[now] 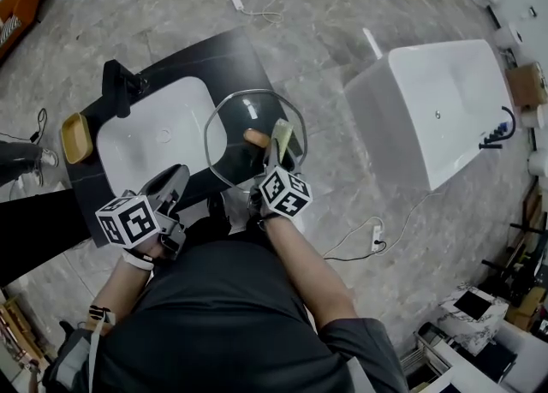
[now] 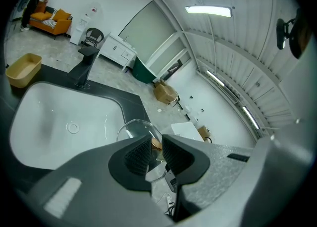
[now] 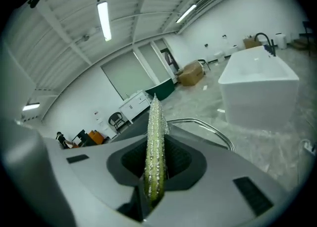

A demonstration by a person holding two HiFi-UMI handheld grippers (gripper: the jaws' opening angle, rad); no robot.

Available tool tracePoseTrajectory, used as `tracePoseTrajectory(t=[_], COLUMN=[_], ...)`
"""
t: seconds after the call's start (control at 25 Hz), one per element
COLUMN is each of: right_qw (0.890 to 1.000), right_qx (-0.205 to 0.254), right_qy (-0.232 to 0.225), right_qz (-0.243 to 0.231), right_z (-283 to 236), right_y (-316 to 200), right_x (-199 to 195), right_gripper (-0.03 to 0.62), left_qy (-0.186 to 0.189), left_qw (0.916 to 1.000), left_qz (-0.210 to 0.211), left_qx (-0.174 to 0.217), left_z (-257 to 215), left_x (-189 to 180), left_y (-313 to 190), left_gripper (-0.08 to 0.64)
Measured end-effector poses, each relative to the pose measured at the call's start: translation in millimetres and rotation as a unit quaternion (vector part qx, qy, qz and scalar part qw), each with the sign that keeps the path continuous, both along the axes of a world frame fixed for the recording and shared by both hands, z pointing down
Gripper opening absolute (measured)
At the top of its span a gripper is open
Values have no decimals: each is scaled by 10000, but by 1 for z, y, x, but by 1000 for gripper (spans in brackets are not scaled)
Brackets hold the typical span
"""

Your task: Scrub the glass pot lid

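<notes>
The glass pot lid (image 1: 231, 126) with a wooden knob (image 1: 255, 137) hangs over the right end of a dark counter (image 1: 205, 57), beside a white sink (image 1: 154, 139). My left gripper (image 1: 187, 170) reaches it from the lower left. In the left gripper view the jaws of that gripper (image 2: 157, 147) stand nearly together with the lid's (image 2: 133, 128) glass edge between them. My right gripper (image 1: 276, 156) is shut on a wet yellow-green sponge (image 1: 282, 134), held over the lid to the right of the knob. The sponge (image 3: 154, 142) stands upright between the jaws, with the lid's rim (image 3: 208, 127) just beyond.
A black faucet (image 1: 120, 83) stands at the sink's far-left corner, and a yellow dish (image 1: 75, 137) sits at the counter's left end. A white bathtub (image 1: 437, 109) stands on the floor to the right. Cables (image 1: 368, 241) trail over the grey floor.
</notes>
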State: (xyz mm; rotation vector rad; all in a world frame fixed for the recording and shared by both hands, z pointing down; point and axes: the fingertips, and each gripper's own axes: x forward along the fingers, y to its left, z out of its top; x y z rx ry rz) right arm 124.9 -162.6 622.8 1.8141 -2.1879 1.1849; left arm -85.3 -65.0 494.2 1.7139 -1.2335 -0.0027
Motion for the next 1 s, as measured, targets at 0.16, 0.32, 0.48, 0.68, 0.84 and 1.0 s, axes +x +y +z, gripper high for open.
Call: tracePoseTrajectory(t=[0.16,0.32,0.48,0.68,0.84,1.0], right_qw=[9998,9991,9987,9983,9996,9999], right_qx=[-136,-258,-279,-282,-177,-96], right_qy=[-18,-49,-96,-244,-217,11], right_qz=[125,319,415,447,26,-70], right_z=[1,1,1,2,-6,-10], right_y=[-7,-12,-13,-15,-22,-26], right_x=[-6,-10,-13,-19,-44,-47], right_gripper=[64,64,64,64,64,63], left_qy=[24,87,152,196,207,225], left_qw=[10000,9999,9997,9997,9997,9995], left_qz=[-32,-128,-169,-128,-116,-169], left_qx=[-37,-53,-96,-103,-113,-149], left_z=[2,4,6,8,7,9], left_x=[-7,-16,-22,-21,-19,-25], left_y=[3,5,10,12,14,16], left_gripper=[71,71,71,71,71,71])
